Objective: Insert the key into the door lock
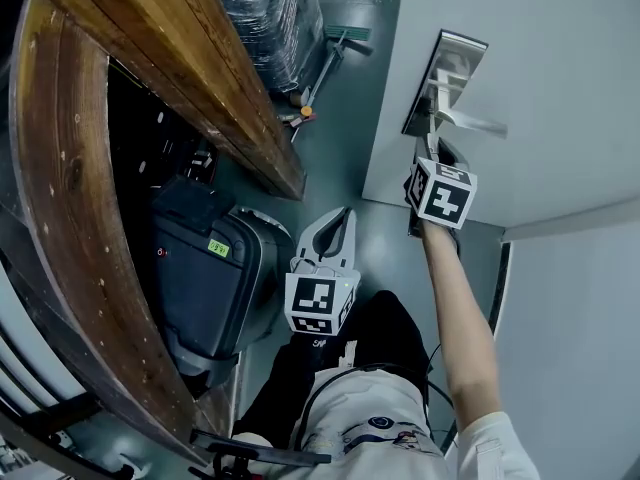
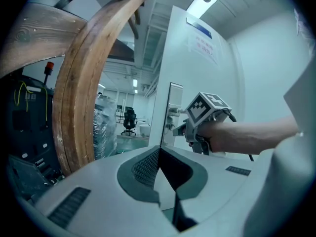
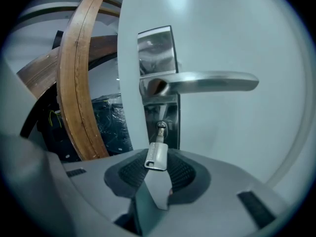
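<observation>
A silver key (image 3: pixel 157 156) has its blade in the keyhole (image 3: pixel 161 128) of the steel lock plate (image 3: pixel 157 58), just below the lever handle (image 3: pixel 212 81) on the white door (image 3: pixel 237 147). My right gripper (image 3: pixel 157 161) is shut on the key's flat head, which sits slightly tilted between the pads. In the head view the right gripper (image 1: pixel 432 150) is held up against the lock plate (image 1: pixel 446 80). My left gripper (image 1: pixel 338 224) hangs back near the person's legs, open with nothing between its jaws; from it I see the right gripper (image 2: pixel 183 130) at the door.
A large curved wooden frame (image 1: pixel 60 198) stands at the left, close to the door. A black wheeled case (image 1: pixel 205 283) sits on the floor beneath it. A wrapped pallet (image 1: pixel 270 18) stands further back. The door edge (image 2: pixel 163 115) opens onto an office beyond.
</observation>
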{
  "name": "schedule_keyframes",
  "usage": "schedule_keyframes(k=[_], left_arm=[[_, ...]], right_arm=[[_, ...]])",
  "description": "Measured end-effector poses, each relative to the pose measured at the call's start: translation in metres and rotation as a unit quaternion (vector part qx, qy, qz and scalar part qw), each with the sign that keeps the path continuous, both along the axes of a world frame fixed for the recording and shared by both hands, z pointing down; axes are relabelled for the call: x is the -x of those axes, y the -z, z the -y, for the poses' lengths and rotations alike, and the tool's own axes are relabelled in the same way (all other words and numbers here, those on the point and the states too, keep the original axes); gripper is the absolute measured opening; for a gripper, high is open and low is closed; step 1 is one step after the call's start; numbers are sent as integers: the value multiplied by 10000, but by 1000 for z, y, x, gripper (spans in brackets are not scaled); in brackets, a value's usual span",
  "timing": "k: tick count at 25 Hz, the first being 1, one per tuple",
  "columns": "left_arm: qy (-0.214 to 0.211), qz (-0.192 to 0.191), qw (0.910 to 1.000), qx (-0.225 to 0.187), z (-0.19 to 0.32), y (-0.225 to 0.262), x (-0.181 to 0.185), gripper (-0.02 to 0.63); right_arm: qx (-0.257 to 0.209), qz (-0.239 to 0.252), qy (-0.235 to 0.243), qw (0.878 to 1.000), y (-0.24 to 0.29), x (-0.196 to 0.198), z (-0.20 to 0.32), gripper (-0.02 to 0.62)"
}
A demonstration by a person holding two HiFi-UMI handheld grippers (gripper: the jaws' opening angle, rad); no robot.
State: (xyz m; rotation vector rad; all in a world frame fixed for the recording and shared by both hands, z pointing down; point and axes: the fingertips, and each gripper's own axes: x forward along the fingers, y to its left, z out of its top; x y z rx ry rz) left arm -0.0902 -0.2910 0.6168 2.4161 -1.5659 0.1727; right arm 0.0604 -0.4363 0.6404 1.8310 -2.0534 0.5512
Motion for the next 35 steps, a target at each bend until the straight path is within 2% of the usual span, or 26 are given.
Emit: schedule_keyframes(k=[12,21,24,27,28,30,31,35], left_arm=[[-7,-53,10000,49,8,2,2,5],[65,-25,10000,43,13,0,7,5],[84,0,10000,48,14,0,6,5],[127,31,9999,55,13,3,6,5],[137,42,9999,58,13,5,5,5],[124,62,9999,51,11,14,4,5],[109,72,9999,38,10,20,2,5],[47,68,9999,-84,12,62,-8,5]], right_arm=[[-56,-47,-231,9997,6,1,17,118],[-348,-112,-377,9986,8,1,30,118],[-499,-168,-306,9981,8,1,34,118],[-540,-139,-25,9984,7,5,35,120],[-527,-99,79,9985,7,6,31,120],[-554,42,236,9982,8,6,13,169],[-619,112,284,9976,12,6,1,172],[-1136,248,377,9925,56,-1,-59,172]])
